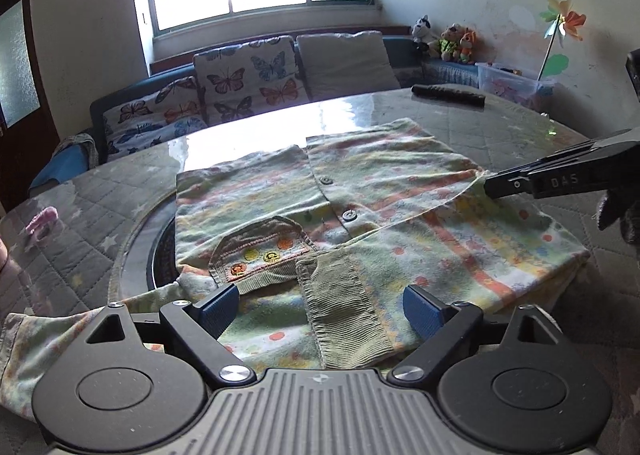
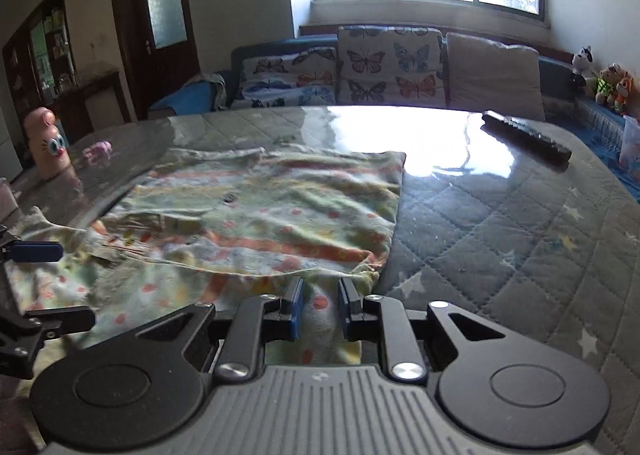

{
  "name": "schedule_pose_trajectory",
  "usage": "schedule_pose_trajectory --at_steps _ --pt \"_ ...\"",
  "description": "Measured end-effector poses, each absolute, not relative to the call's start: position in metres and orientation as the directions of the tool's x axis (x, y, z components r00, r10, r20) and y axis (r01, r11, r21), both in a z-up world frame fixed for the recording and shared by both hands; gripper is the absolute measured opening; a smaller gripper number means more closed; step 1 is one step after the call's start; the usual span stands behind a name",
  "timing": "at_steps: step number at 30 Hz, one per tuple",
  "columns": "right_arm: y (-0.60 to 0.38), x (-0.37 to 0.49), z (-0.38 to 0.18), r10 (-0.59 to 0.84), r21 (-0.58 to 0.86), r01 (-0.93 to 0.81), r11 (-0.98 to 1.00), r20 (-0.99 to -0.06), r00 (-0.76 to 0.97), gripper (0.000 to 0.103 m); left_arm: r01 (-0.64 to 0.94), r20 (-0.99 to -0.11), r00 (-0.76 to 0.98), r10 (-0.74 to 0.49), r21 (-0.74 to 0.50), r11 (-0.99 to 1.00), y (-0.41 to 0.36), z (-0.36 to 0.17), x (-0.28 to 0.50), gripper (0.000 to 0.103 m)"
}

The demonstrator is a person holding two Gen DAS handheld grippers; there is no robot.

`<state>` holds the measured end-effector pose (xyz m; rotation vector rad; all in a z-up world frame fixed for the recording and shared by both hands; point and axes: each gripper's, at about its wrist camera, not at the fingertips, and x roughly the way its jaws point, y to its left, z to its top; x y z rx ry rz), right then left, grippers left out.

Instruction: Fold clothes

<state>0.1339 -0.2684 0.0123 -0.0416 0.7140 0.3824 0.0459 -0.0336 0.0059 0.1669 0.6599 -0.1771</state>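
A child's pastel garment (image 1: 400, 175) with orange stripes, dots and buttons lies spread on the table; it also fills the middle of the right wrist view (image 2: 260, 215). My left gripper (image 1: 320, 307) stands open over its near edge, with a green ribbed cuff (image 1: 344, 315) lying between the blue pads, untouched. The green collar (image 1: 260, 251) sits just beyond. My right gripper (image 2: 320, 303) is shut on the garment's side edge and holds that flap slightly raised; in the left wrist view, the right gripper (image 1: 492, 187) reaches in from the right. At the left edge of the right wrist view, the left gripper (image 2: 48, 287) shows.
The table has a glossy top over a grey quilted cover (image 2: 500, 235). A black remote (image 1: 448, 95) lies at the far right. A small pink object (image 1: 42, 223) and a pink figure with eyes (image 2: 48, 143) stand at the left. A sofa with butterfly cushions (image 1: 248, 75) lies behind.
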Motion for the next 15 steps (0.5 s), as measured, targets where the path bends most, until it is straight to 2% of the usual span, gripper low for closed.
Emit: schedule_pose_trajectory --at_steps 7,15 --pt "-0.260 0.121 0.016 0.335 0.061 -0.389 0.919 -0.640 0.691 0.021 0.204 -0.633 0.768 -0.091 0.108 0.973 -0.031 0.002 0.048 0.089" --pt "-0.221 0.089 0.020 0.404 0.015 -0.513 0.858 -0.637 0.657 0.031 0.132 -0.622 0.782 -0.042 0.099 0.986 -0.014 0.010 0.042 0.089"
